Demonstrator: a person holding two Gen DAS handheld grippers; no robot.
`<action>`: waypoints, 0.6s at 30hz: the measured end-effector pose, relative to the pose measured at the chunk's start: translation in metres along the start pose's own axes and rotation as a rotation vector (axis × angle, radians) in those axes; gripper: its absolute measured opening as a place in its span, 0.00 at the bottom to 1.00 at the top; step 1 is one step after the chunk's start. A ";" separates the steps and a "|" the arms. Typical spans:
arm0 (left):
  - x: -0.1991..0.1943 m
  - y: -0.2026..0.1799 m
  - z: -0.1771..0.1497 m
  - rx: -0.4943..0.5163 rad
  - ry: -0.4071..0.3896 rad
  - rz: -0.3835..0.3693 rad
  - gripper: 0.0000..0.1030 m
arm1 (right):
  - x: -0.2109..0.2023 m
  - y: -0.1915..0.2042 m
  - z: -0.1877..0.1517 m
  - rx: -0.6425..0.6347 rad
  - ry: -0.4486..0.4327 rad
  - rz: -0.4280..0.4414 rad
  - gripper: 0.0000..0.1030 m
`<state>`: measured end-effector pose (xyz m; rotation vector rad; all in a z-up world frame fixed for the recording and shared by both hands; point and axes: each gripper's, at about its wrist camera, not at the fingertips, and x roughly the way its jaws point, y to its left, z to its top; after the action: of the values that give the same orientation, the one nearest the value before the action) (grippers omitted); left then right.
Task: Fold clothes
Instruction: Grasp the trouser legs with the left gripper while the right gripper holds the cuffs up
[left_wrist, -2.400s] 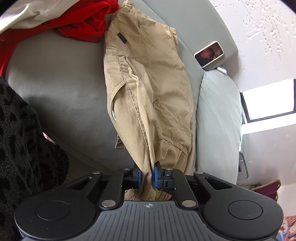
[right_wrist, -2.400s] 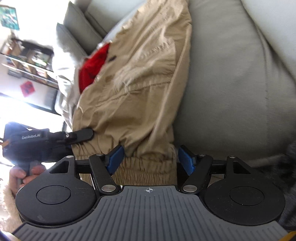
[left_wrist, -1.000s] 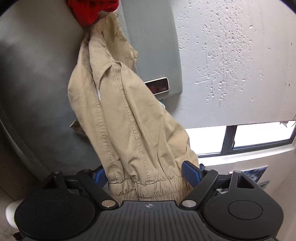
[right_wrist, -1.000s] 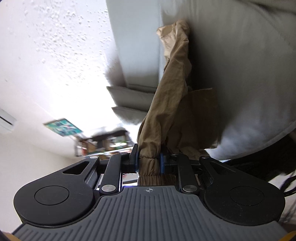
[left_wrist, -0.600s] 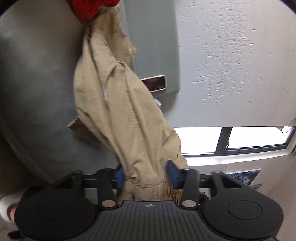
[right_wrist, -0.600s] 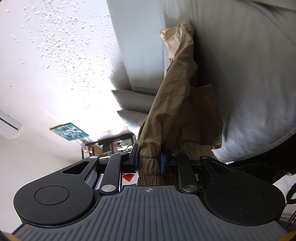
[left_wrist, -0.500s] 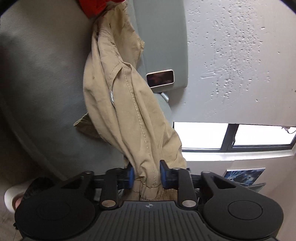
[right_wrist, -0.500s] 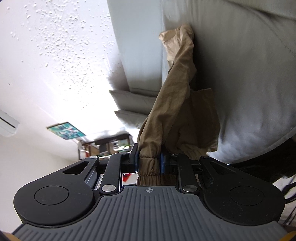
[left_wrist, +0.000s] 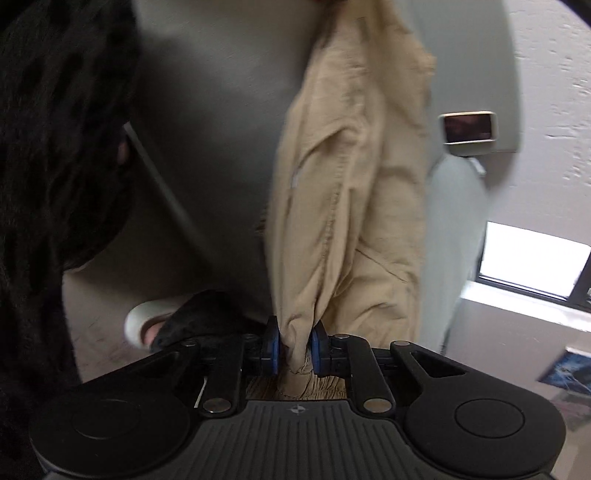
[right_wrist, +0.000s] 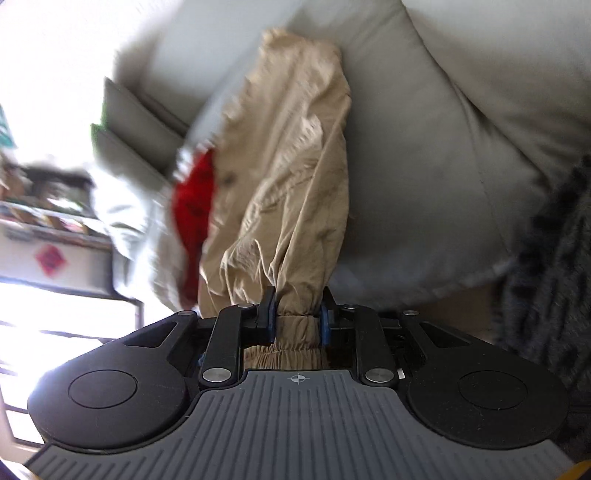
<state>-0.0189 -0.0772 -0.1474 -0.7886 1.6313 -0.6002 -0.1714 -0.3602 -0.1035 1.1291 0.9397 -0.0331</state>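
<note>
Both cuffs of khaki trousers (left_wrist: 347, 206) pinched in each gripper.

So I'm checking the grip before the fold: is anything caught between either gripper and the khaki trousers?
Nothing visible. The left gripper is shut directly on the khaki trousers, and the right gripper on an elastic cuff. The red garment lies beside them.

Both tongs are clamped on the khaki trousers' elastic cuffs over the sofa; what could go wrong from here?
1. The left tongs pinch only a thin bunch of the khaki trousers; it may slip out.
2. The red garment lies against the trousers and may get dragged along.
3. The phone on the sofa sits beside the fabric; a swing might knock it.
</note>
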 end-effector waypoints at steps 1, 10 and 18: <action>-0.001 -0.001 0.000 -0.008 0.000 -0.004 0.14 | 0.004 0.003 0.000 0.002 0.019 -0.028 0.22; -0.010 -0.009 0.002 -0.080 0.005 -0.042 0.13 | 0.013 -0.005 0.005 0.069 0.093 -0.093 0.23; -0.015 -0.024 0.015 -0.121 -0.016 -0.071 0.14 | 0.000 0.001 0.017 0.063 0.110 -0.052 0.29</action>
<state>0.0014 -0.0804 -0.1226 -0.9409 1.6418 -0.5474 -0.1605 -0.3730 -0.1008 1.1742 1.0719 -0.0435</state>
